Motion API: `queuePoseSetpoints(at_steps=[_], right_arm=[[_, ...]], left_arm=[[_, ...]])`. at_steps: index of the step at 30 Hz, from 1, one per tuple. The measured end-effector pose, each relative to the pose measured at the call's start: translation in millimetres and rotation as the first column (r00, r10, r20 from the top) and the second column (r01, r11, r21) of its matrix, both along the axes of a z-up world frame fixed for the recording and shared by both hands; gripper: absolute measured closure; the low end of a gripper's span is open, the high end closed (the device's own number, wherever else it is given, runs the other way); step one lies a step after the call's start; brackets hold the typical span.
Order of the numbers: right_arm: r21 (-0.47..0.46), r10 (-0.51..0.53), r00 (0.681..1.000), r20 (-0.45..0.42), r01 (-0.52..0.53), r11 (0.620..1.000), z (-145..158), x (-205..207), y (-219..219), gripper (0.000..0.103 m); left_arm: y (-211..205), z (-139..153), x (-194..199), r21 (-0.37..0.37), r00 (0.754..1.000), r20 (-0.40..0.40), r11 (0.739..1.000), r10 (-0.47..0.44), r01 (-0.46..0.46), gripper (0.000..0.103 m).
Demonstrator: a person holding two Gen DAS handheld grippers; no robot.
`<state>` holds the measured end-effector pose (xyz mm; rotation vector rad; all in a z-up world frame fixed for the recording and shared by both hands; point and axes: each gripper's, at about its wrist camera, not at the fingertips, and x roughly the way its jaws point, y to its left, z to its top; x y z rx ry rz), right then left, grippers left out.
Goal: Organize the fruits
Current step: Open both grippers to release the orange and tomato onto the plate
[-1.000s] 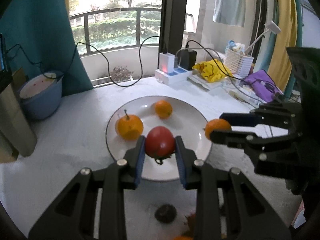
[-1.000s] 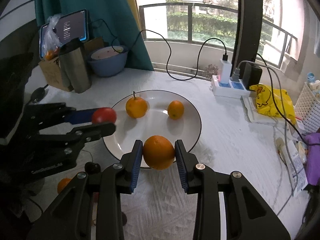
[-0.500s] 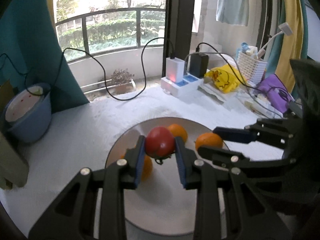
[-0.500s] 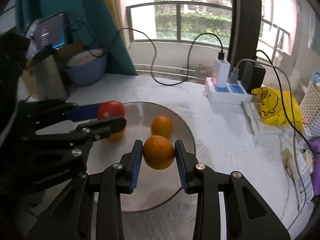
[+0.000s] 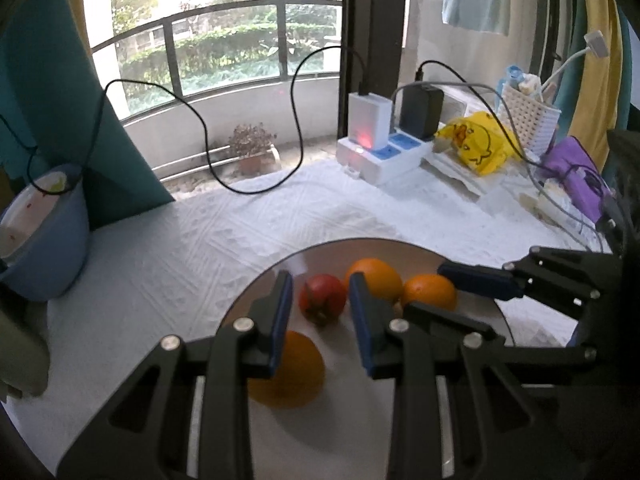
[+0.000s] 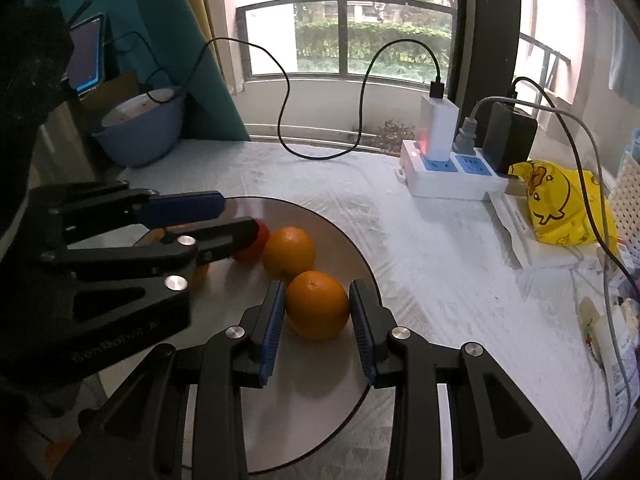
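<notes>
Your right gripper (image 6: 318,312) is clamping a round orange (image 6: 318,304) over the grey round plate (image 6: 312,384), near its 3 o'clock edge. A second orange (image 6: 289,254) is sitting just beyond at 11 o'clock. Your left gripper (image 5: 322,312) is pinching the red tomato (image 5: 322,298) beside that one. Bare white cloth (image 6: 440,280) is lying open at 1 o'clock, short of the white power strip (image 6: 440,184).
</notes>
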<state>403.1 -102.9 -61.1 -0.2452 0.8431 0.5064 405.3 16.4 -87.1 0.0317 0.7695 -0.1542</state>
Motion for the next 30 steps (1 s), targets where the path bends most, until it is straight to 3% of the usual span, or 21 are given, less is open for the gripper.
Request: queuePoseSetpoints(at_steps=[12,30], right_arm=[[0.022,-0.018,1.000,0.011,0.017,1.000,6.4,0.8,-5.0,0.063],[0.066,-0.039,0.998,0.056,0.035,0.997,45.9,-39.1,-18.5,0.063]], left_arm=[[3.4,12.7,-8.6,-0.011,1.000,0.020,1.000,0.015,-0.015,0.070],[18.7,46.5,-71.0,-0.057,0.994,0.087,0.996,0.074,-0.069,0.067]])
